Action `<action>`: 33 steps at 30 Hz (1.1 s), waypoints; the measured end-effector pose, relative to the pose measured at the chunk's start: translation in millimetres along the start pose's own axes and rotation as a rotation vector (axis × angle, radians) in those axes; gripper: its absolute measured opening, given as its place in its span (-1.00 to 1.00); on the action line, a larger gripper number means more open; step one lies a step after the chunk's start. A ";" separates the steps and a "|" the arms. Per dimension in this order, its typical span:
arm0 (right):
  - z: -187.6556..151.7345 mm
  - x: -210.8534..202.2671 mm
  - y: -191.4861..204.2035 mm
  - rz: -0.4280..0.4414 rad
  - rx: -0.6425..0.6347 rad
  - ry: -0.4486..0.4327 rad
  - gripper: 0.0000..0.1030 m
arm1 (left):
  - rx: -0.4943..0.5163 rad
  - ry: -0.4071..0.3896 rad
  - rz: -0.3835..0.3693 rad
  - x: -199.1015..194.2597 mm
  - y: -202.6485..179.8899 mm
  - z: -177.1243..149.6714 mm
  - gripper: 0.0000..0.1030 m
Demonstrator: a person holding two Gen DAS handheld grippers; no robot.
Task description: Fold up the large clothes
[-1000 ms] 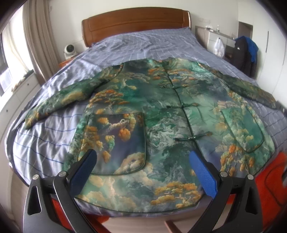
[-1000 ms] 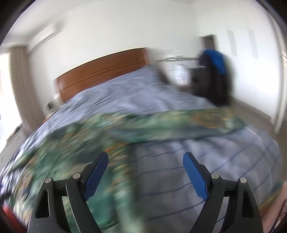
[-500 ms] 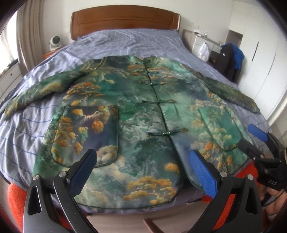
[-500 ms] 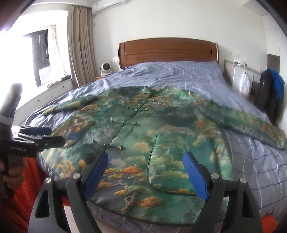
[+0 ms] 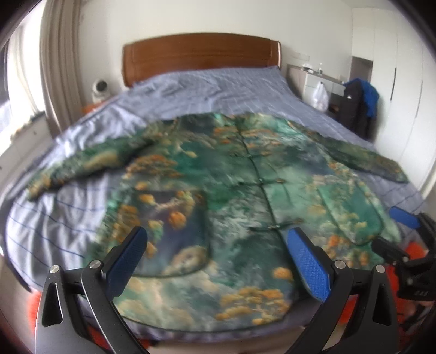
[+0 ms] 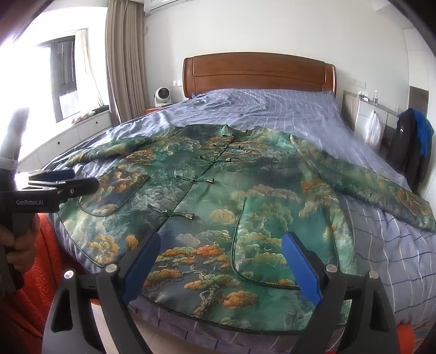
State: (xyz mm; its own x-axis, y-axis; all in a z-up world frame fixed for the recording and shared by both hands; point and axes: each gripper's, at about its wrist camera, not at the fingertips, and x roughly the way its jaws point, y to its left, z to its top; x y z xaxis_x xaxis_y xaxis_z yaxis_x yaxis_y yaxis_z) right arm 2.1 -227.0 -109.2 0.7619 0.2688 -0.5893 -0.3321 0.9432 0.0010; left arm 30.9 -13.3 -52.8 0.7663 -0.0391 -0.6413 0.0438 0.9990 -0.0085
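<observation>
- Both jaws of the left gripper [image 5: 216, 262] stood spread wide in the left wrist view, nothing between the two blue pads, hovering above the near hem of one green brocade jacket [image 5: 223, 196].
- That jacket lay flat, front up, on one bed [image 5: 68, 217] with a lilac checked sheet, both sleeves stretched outward; two patch pockets showed on its front.
- At the right edge the right gripper [image 5: 395, 231] was seen from the side, beside the jacket's hem corner; the view was blurred.
- One wooden headboard [image 5: 201, 54], one small white fan [image 5: 101, 87] and one white plastic bag [image 5: 320, 96] were visible.
- From the right wrist view, the right gripper's [image 6: 220, 268] jaws had just been opening and stood wide, gripping nothing, over the hem of the jacket [image 6: 218, 196].
- Four knot fastenings could be counted down the front.
- At left, one hand [image 6: 13, 242] held the left gripper [image 6: 62, 181], marked "GenRobot.AI".
- One air conditioner [image 6: 166, 4] hung above one curtain [image 6: 125, 60].
</observation>
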 end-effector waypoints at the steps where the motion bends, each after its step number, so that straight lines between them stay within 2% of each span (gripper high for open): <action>1: -0.5 1.0 -0.1 -0.001 0.003 0.003 0.74 | 0.011 -0.005 0.012 -0.3 -0.5 0.2 0.99; 16: -4.7 6.9 2.0 0.010 0.008 0.031 0.74 | 0.002 -0.007 0.059 1.2 13.4 4.8 0.99; 19: -4.7 7.5 4.0 0.012 0.003 0.035 0.74 | 0.016 -0.016 0.086 2.1 25.4 11.9 0.99; 22: -4.4 6.3 5.3 0.016 0.000 0.031 0.74 | 0.005 0.000 0.106 12.7 53.0 26.6 0.99; 24: -4.6 4.5 4.6 0.019 0.003 0.024 0.74 | -0.055 0.013 0.141 21.9 87.1 38.1 0.99; 28: -4.1 4.9 1.1 0.012 0.016 0.025 0.74 | -0.302 0.037 0.177 42.7 183.1 51.4 0.99; 33: -3.4 8.7 2.8 0.003 0.018 0.042 0.74 | -0.646 0.037 0.135 80.8 306.2 41.0 0.99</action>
State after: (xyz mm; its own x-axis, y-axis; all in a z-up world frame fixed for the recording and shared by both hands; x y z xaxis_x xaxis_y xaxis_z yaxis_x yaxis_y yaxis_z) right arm 5.8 -222.6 -117.0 0.7368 0.2636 -0.6226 -0.3241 0.9459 0.0169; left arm 132.5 288.5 -75.8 0.7150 0.0762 -0.6950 -0.4530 0.8076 -0.3775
